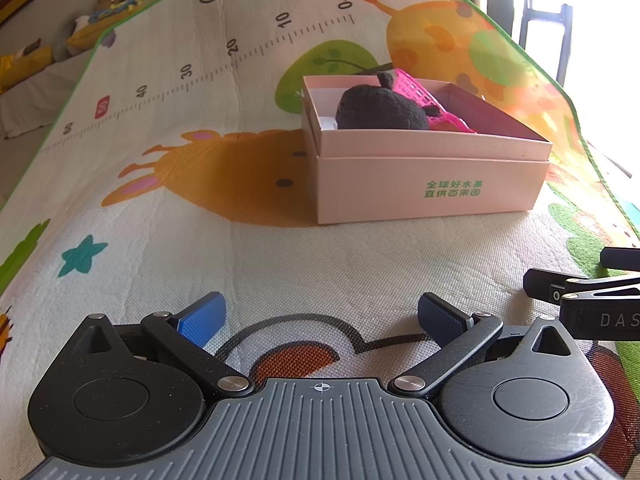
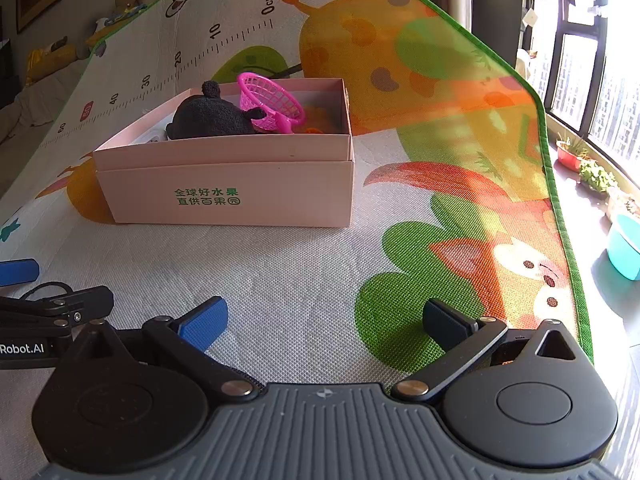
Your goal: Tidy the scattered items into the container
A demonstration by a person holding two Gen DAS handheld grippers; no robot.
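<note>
Left wrist view first: my left gripper [image 1: 322, 316] hangs low over the play mat [image 1: 248, 248], its blue-padded fingers [image 1: 202, 320] spread wide with nothing between them. The pink cardboard box [image 1: 432, 184] sits on the mat at about one o'clock from me, well apart from my fingertips, its green printed lettering facing me. Inside it lies a dark plush toy [image 1: 380, 110], and just behind that, toward two o'clock, a pink plastic basket [image 1: 420, 96] leans against it. Something white shows in the box's near left corner, but I cannot tell what it is. At three o'clock, the black tip of my right gripper [image 1: 580, 296] enters the frame, just beside my left one.

From the right wrist view, my right gripper [image 2: 326, 320] also hovers over the mat [image 2: 280, 272], fingers [image 2: 204, 324] parted wide and empty. The box [image 2: 240, 192] stands at about eleven o'clock, well ahead of me. The plush toy [image 2: 212, 118] rests against the near wall of it, touching the tilted pink basket [image 2: 270, 102] on its right. An orange shape [image 2: 320, 118] lies low in the far right corner, mostly hidden. My left gripper [image 2: 48, 312] pokes in at nine o'clock. Outside the mat's green edge, at three o'clock, a teal basin [image 2: 624, 246] sits on the floor near potted plants [image 2: 592, 168] by the window.
</note>
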